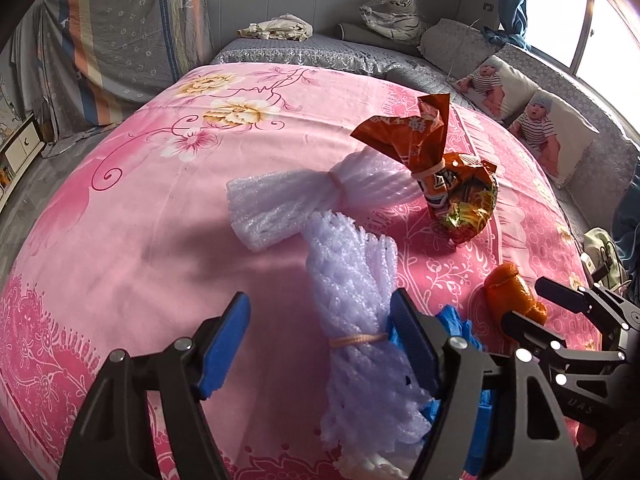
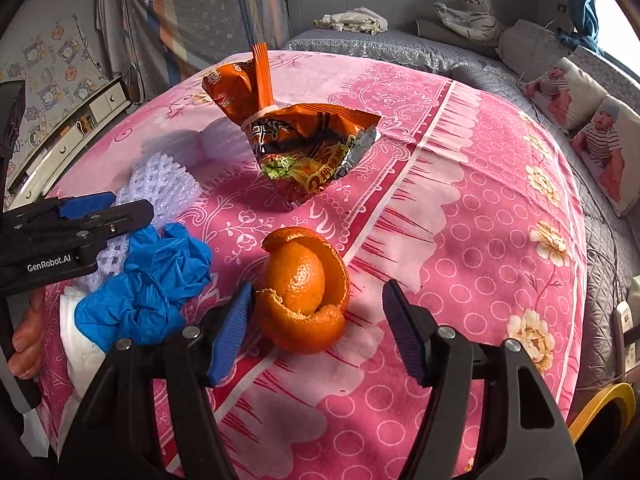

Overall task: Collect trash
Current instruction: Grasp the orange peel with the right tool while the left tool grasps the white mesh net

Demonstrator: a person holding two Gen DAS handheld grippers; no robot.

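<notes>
- We see the left claw point(image 1: 320, 340) spread wide over the pink floral bedspread point(image 1: 140, 220), gripping nothing; the lavender foam net point(image 1: 352, 304) lies between its blue pads point(image 1: 226, 340), touching the right one and apart from the left one.
- We read the long axis of the lavender foam net as running from the claw's base away toward the far side of the bed, its frayed end pointing away; a thin orange band cinches it near the middle.
- We find the white foam net point(image 1: 304, 200) just beyond it, lying crosswise, left to right, tied at its waist.
- We note the orange snack bag point(image 1: 452, 184) at the right end of the white net, its twisted, tied neck pointing up.
- We see the right claw point(image 2: 318, 324) spread wide as well, holding nothing; the orange peel point(image 2: 304, 292) sits on the bedspread between its fingers, touching the left pad point(image 2: 232, 332) and apart from the right pad.
- We observe that the peel curls around itself, resting upright as a rounded cup with no clear long axis.
- We place the crumpled blue glove point(image 2: 152, 284) left of the peel, beside the left claw's black frame.
</notes>
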